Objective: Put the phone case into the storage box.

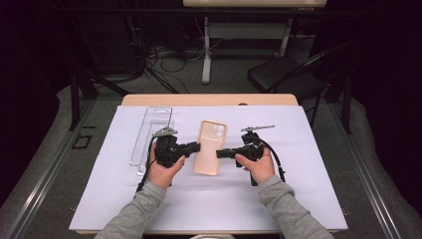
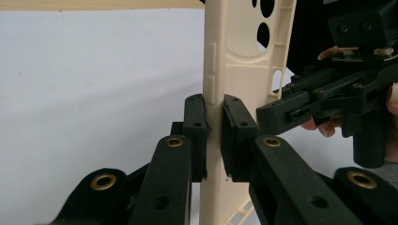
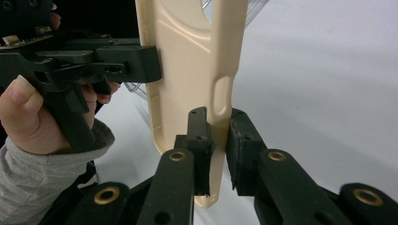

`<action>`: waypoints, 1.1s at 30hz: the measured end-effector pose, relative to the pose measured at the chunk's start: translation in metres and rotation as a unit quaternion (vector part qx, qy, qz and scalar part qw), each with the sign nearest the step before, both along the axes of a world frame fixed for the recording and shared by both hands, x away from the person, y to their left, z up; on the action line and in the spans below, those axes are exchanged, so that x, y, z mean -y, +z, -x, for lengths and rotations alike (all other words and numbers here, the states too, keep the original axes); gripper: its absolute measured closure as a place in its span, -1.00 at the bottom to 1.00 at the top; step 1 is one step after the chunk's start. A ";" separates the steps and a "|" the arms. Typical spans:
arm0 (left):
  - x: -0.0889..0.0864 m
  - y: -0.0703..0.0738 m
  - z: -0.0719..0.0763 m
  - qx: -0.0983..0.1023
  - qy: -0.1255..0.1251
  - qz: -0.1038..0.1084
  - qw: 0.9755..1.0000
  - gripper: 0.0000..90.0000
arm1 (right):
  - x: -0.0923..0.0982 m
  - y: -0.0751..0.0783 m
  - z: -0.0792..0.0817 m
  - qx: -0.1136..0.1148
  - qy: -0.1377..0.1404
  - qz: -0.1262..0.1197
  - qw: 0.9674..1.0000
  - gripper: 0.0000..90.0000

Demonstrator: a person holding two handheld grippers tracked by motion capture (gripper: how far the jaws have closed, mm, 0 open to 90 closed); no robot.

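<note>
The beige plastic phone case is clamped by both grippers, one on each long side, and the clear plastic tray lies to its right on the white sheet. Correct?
Not quite. In the high view the clear plastic tray lies left of the beige plastic phone case, beyond the left gripper. The rest holds: the left gripper and the right gripper each clamp a long side.

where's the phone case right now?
In the high view the cream phone case is at the middle of the white table cover, between the left gripper and right gripper, each clamping one long edge; the clear plastic tray lies to its left.
</note>
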State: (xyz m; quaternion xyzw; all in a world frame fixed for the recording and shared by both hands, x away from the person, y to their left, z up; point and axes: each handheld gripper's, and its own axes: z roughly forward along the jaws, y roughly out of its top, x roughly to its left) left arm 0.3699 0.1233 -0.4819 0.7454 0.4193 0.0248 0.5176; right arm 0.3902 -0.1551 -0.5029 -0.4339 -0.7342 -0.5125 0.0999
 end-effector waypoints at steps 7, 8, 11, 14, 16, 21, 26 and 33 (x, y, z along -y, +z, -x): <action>-0.001 0.000 -0.001 -0.002 0.000 0.008 1.000 0.81 | 0.000 0.002 0.001 0.007 -0.002 -0.002 1.000 0.80; -0.001 0.000 -0.001 -0.003 -0.001 0.008 1.000 0.80 | 0.000 0.002 0.001 0.008 -0.002 -0.003 1.000 0.80; -0.001 0.000 -0.001 -0.003 -0.001 0.010 1.000 0.78 | 0.001 0.002 0.002 0.011 -0.002 -0.002 1.000 0.80; -0.001 -0.001 -0.002 -0.006 -0.001 0.011 1.000 0.76 | 0.001 0.003 0.002 0.013 -0.002 0.000 1.000 0.80; -0.001 -0.001 -0.002 -0.002 -0.001 0.008 1.000 0.72 | 0.001 0.003 0.002 0.013 -0.004 0.001 1.000 0.80; -0.001 -0.003 -0.004 -0.001 -0.002 0.005 1.000 0.57 | 0.002 0.003 0.001 0.017 -0.005 0.003 1.000 0.80; 0.000 -0.004 -0.005 -0.001 -0.001 0.004 1.000 0.48 | 0.004 0.003 0.001 0.019 -0.010 0.007 1.000 0.80; 0.004 -0.005 -0.005 0.031 0.009 -0.023 0.999 0.31 | 0.006 0.002 -0.001 0.026 -0.021 0.017 0.999 0.80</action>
